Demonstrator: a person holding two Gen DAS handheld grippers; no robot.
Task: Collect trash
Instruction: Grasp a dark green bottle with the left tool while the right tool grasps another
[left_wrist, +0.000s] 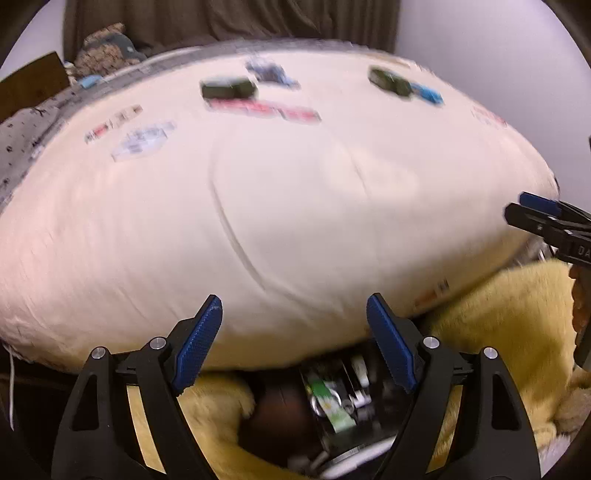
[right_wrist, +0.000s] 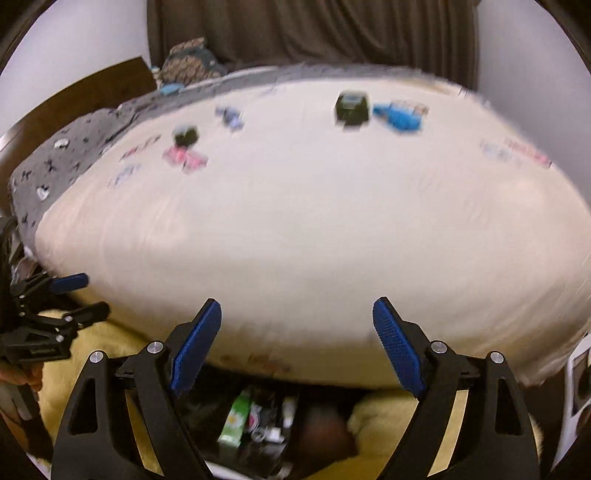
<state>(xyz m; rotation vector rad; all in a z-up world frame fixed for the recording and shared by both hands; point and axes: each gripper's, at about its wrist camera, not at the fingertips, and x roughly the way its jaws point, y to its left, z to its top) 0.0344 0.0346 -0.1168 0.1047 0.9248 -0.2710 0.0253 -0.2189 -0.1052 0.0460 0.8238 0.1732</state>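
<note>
Both the left gripper (left_wrist: 293, 325) and right gripper (right_wrist: 297, 328) hang spread and empty over the bed (right_wrist: 295, 240). Scraps of trash (right_wrist: 352, 107) lie far off at twelve o'clock; I'd guess reaching comes next.

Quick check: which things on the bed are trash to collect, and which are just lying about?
Likely trash, though blurred:
dark green box
blue wrapper
second green box
pink wrapper
small bluish scrap

Just lying about:
cream sheet
grey blanket
yellow fleece
patterned cushion
</note>
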